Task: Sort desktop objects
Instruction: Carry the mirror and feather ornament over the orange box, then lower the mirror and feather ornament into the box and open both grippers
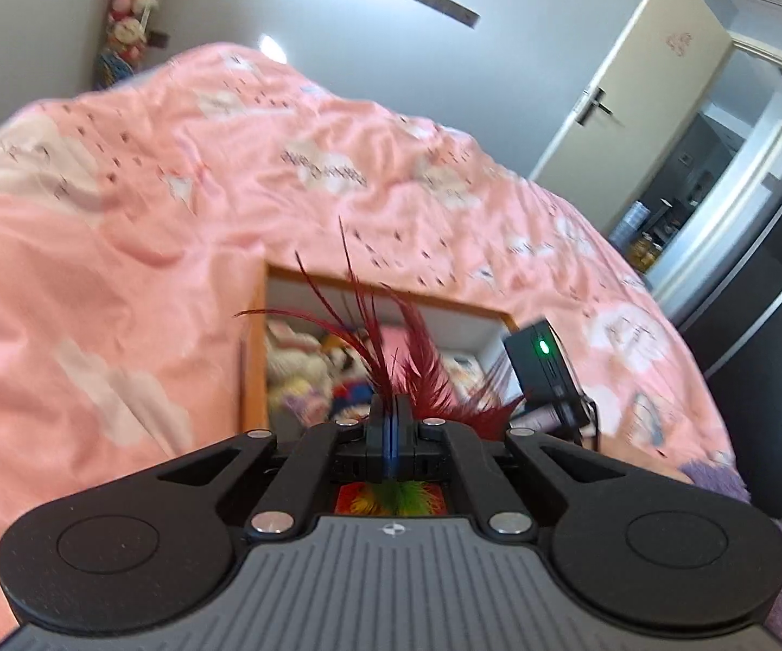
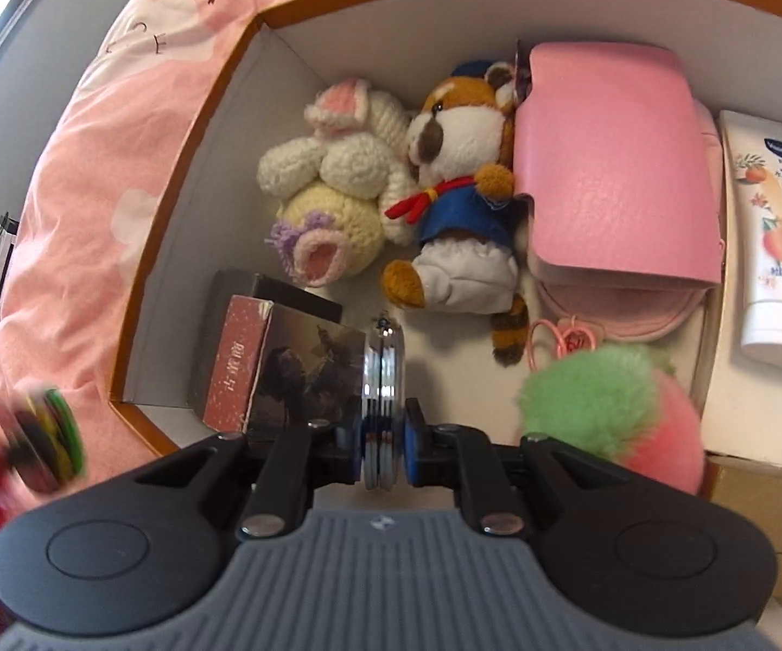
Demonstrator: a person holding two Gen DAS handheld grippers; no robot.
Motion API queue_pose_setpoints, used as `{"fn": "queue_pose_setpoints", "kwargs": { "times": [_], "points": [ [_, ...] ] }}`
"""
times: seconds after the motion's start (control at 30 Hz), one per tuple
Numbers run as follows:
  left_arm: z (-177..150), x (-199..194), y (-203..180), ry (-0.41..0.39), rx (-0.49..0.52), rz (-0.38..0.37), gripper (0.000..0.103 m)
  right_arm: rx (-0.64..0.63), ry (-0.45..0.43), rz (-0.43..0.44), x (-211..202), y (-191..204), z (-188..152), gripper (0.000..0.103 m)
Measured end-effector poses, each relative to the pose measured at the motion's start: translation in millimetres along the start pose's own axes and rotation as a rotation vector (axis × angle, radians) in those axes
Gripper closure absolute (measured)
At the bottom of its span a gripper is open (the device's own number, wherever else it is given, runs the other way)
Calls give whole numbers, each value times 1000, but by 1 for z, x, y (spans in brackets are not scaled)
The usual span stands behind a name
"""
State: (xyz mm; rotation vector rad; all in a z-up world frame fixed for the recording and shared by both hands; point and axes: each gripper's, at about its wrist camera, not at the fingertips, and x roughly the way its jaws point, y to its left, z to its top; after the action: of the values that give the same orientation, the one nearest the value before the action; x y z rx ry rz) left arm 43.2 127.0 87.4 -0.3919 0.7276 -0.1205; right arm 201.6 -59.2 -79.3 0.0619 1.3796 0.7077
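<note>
My left tongs (image 1: 389, 417) are clamped all the way shut on a dark red feather toy (image 1: 391, 347), the plumes fanning up past the tips (there's a bit of green and yellow fluff showing under the jaws too). Beyond them is the open orange-rimmed box (image 1: 252, 358) sitting on the pink cloud-print bedding (image 1: 119, 206), and the other tool pokes in from the right with its green light on.

My right tongs (image 2: 384, 434) are pinching a small stack of shiny metal discs (image 2: 384, 363) edge-on, pads pressed against both sides. They hang over the box, (image 2: 184, 173) just beside a dark printed carton (image 2: 293, 374) with a red end panel. Further in lie a crocheted white bunny (image 2: 331, 179), touching a plush raccoon in a blue sailor top (image 2: 461, 184), then a pink leather wallet (image 2: 613, 163) and a white lotion tube (image 2: 776, 233) at the right wall. A fuzzy green-and-pink pompom (image 2: 613, 407) sits near my right finger. The blurry red thing at the far left edge I can't make out.
</note>
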Motion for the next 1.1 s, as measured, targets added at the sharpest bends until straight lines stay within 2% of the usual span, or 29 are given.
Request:
{"fn": "queue_pose_setpoints", "kwargs": {
  "times": [0.23, 0.37, 0.53, 0.77, 0.9, 1.1],
  "points": [
    [17, 6, -8, -23, 23, -11, 103, -60, -38, -87, -15, 3, -2, 81],
    [25, 16, -15, -18, 40, -22, 103, -72, -81, -89, -34, 1, -3, 81],
    [29, 33, -25, 1, 56, -43, 103, -77, -220, -139, -70, 2, -10, 80],
    [19, 82, -26, 98, 23, -67, 103, 13, -403, -193, -114, -22, -38, 79],
    [7, 105, -22, 155, -12, -73, 103, 78, -442, -195, -120, -36, -57, 78],
    [-6, 129, -12, 201, -54, -48, 103, 109, -449, -190, -110, -41, -76, 78]
  ]
}}
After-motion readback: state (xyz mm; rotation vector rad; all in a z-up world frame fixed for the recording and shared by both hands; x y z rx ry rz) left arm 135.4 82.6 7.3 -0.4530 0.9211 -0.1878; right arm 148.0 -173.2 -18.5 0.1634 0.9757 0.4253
